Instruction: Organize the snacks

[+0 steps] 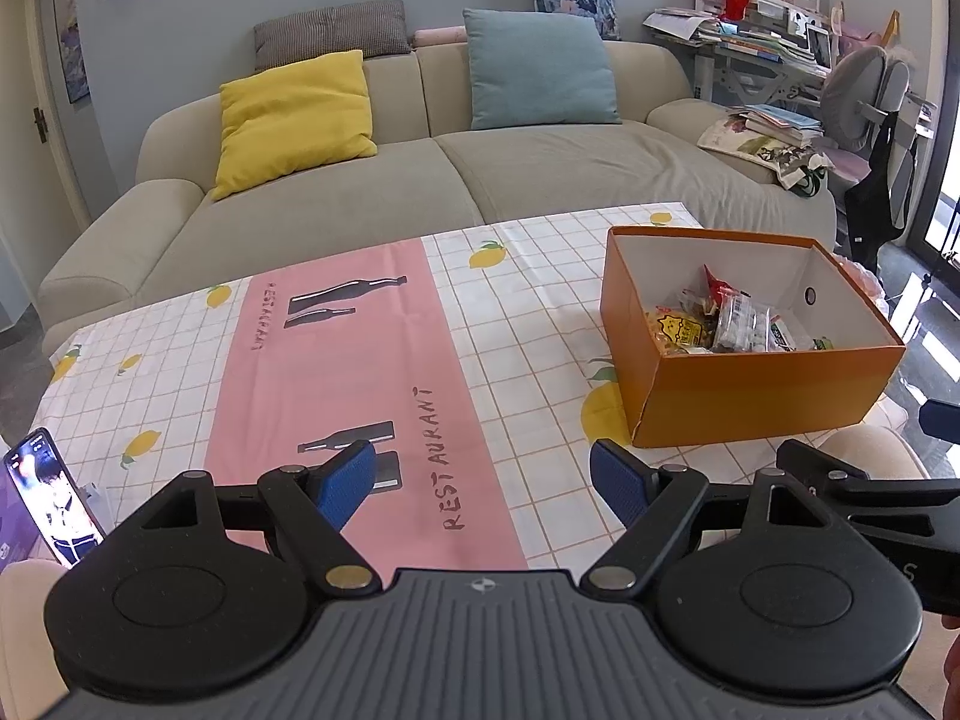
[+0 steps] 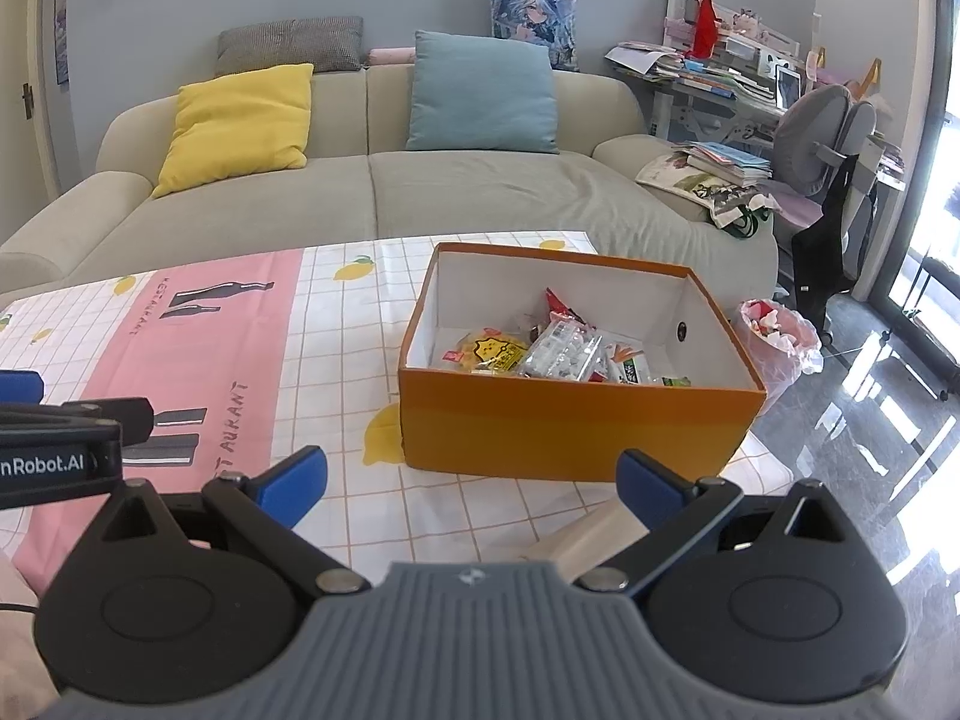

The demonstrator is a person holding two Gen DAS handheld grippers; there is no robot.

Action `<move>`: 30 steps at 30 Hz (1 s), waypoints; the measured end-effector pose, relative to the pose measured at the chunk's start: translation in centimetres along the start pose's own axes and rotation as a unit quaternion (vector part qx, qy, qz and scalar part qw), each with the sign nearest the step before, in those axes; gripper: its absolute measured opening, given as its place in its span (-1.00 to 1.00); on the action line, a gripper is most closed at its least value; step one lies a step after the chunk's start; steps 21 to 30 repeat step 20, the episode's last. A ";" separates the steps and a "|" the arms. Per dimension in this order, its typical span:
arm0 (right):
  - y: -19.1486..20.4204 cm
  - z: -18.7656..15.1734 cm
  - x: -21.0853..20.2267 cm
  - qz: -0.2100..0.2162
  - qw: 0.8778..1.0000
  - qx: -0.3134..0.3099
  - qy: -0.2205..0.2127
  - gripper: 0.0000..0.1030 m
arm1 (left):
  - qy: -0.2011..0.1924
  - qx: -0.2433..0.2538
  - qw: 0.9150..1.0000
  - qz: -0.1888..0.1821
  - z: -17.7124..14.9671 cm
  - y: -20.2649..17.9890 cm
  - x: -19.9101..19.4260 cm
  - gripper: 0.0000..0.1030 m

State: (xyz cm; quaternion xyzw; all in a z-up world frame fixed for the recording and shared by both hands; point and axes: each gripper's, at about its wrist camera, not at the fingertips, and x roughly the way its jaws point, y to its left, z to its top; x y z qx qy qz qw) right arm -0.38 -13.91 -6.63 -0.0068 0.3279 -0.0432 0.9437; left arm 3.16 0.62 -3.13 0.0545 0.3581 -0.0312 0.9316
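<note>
On tablecloth: orange box upright; mouth up.

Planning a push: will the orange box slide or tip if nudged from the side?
Orange box likely slides: it sits low and wide on the smooth tablecloth. Probably light, holding only a few snack packets. Its thin cardboard walls may flex inward.
</note>
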 end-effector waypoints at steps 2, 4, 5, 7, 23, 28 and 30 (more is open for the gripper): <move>0.0 0.0 0.0 0.001 1.000 0.000 0.000 0.94 | 0.001 -0.002 1.000 0.001 0.0 0.0 0.0 0.84; -0.1 0.0 0.1 0.002 1.000 -0.001 0.002 0.94 | 0.001 -0.002 1.000 0.001 0.0 0.0 0.0 0.84; -0.1 0.0 0.1 0.002 1.000 -0.001 0.002 0.94 | 0.001 -0.002 1.000 0.001 0.0 0.0 0.0 0.84; -0.3 0.0 0.2 0.004 1.000 -0.001 0.004 0.94 | 0.002 -0.002 1.000 0.001 0.0 0.0 0.0 0.84; -0.7 0.0 0.2 0.007 1.000 -0.005 0.006 0.94 | 0.005 -0.009 1.000 0.003 -0.1 0.0 0.1 0.84; -0.7 0.0 0.2 0.007 1.000 -0.005 0.006 0.94 | 0.005 -0.009 1.000 0.003 -0.1 0.0 0.1 0.84; -0.7 0.0 0.2 0.007 1.000 -0.005 0.006 0.94 | 0.005 -0.009 1.000 0.003 -0.1 0.0 0.1 0.84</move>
